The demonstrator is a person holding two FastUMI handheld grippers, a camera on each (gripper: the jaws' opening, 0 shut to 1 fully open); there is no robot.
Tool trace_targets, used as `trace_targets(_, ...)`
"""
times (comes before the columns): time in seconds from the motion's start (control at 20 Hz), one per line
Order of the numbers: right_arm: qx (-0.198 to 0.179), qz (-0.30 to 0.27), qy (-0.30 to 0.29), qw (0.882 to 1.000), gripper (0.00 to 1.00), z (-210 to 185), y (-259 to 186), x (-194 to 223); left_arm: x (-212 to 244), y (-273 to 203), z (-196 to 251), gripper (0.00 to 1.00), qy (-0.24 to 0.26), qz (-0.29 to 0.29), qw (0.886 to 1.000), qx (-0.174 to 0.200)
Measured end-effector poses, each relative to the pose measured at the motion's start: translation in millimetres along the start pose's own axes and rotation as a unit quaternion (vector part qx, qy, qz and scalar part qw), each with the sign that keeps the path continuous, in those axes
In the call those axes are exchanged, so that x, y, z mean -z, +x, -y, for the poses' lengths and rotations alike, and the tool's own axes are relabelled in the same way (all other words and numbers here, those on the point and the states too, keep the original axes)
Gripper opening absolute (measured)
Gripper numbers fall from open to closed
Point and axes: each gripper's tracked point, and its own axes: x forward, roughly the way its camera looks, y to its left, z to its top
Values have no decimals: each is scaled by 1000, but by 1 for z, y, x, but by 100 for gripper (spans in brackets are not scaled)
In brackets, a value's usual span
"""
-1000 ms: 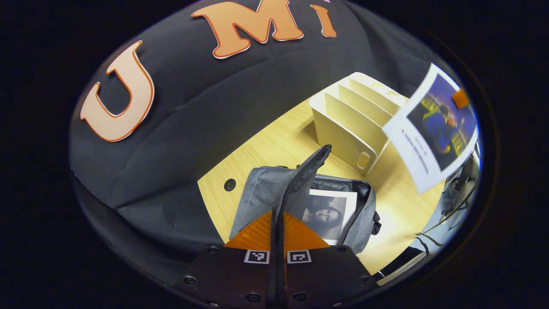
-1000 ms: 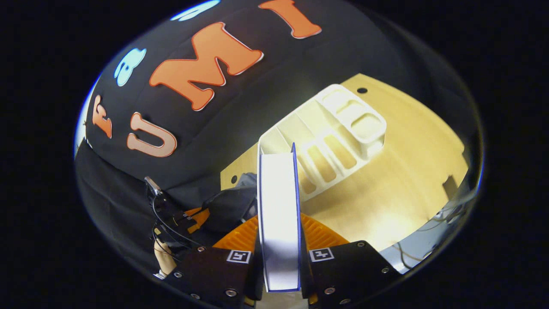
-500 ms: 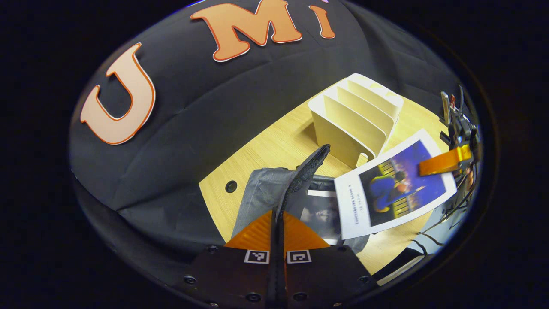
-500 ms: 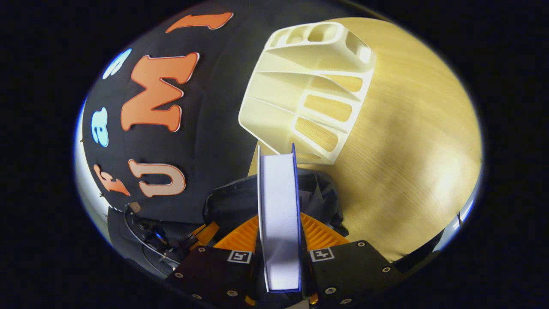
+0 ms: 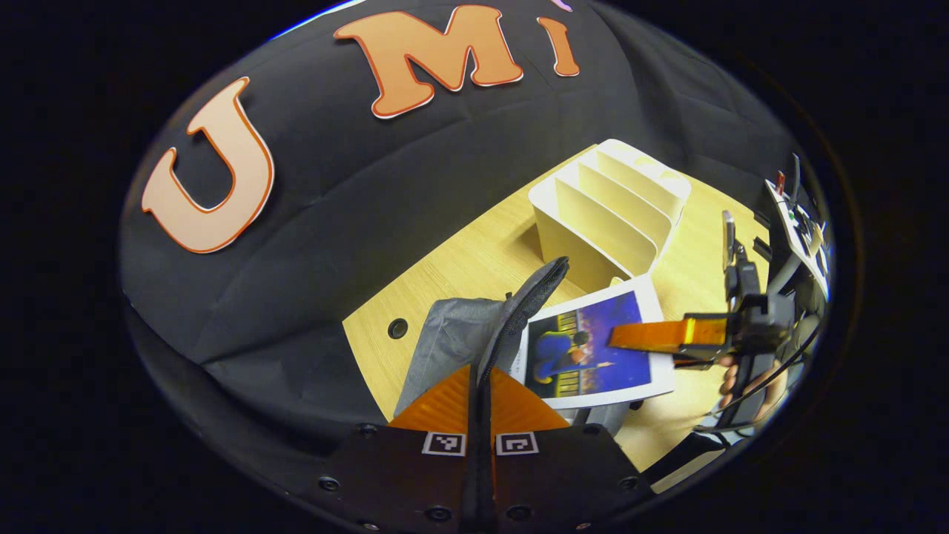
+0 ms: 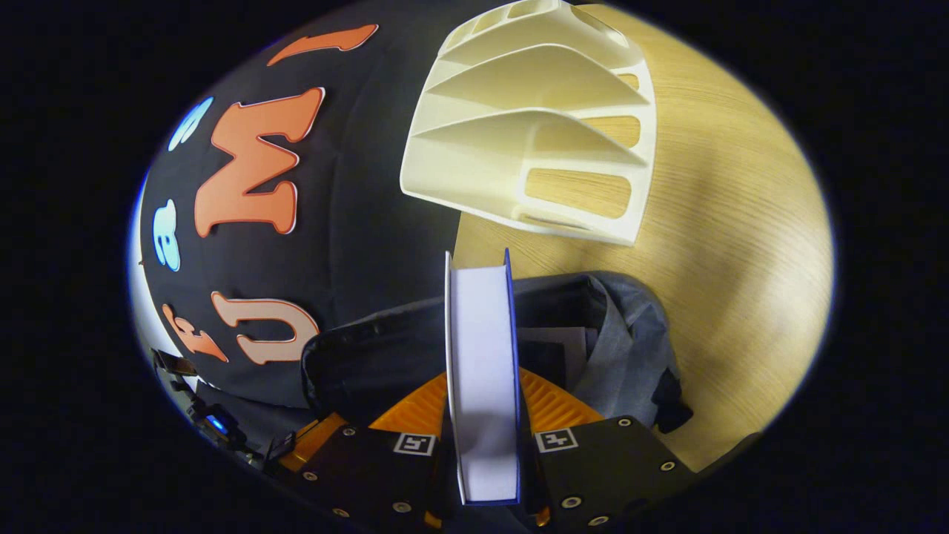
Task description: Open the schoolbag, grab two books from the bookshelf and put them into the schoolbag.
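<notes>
Your left tongs (image 5: 480, 386) are pinched closed on the zipper flap (image 5: 530, 300) of the grey schoolbag (image 5: 452, 345), both fingers pressed flat against the strip. The flap rises from the tongs toward 1 o'clock in the left gripper view, held up and away from the bag's mouth.

Your right tongs (image 6: 482, 415) are clamped on a book (image 6: 482, 371), page edge facing the camera, a finger on each cover. In the right gripper view the book stands straight up at 12 o'clock from the tongs, blue cover edge on its right side. Directly behind it lies the schoolbag's (image 6: 593, 334) open mouth, with a pale sheet or cover (image 6: 556, 348) visible inside; what it is you cannot tell from here.

In the left gripper view, the same book (image 5: 593, 348) shows its blue illustrated cover with a white border, tilted over the bag opening at about 2 o'clock from your left tongs. The right tongs (image 5: 630, 335) reach in from 3 o'clock, one finger lying across the cover. A hand (image 5: 749, 378) grips that tool at the right edge, cables trailing below it.

Beyond the bag, at 1 o'clock in the left gripper view, the cream slotted bookshelf (image 5: 608, 208) stands on the pale wood worktop (image 5: 460, 267), just beside the bag. In the right gripper view the bookshelf (image 6: 534, 141) sits at 12 o'clock, its dividers fanned toward you, the worktop (image 6: 726, 245) spreading to 3 o'clock. A round hole (image 5: 398, 327) in the worktop lies at 11 o'clock from the left tongs.
</notes>
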Motion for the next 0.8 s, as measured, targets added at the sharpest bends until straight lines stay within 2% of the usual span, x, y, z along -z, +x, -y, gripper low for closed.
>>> trace_targets(0.25, 3, 18, 25, 1000, 35, -10, 36, 18, -14, -10, 7, 1, 26, 16, 1000, -2)
trace_targets(0.45, 42, 20, 25, 999, 39, -9, 56, 27, -14, -14, 5, 1, 20, 18, 1000, -4)
trace_targets(0.5, 65, 17, 16, 998, 39, -3, 59, 30, -13, -13, 4, 1, 18, 17, 1000, -6)
trace_targets(0.55, 93, 14, 2, 996, 36, 7, 62, 32, -11, -15, 3, 1, 17, 16, 1000, -7)
trace_targets(0.65, 125, -2, -6, 992, 65, 16, 64, 42, -6, -14, 2, 1, 13, 14, 1000, -7)
trace_targets(0.8, 160, -30, -12, 987, 81, 25, 56, 49, -2, -13, -1, 1, -5, 10, 1000, -5)
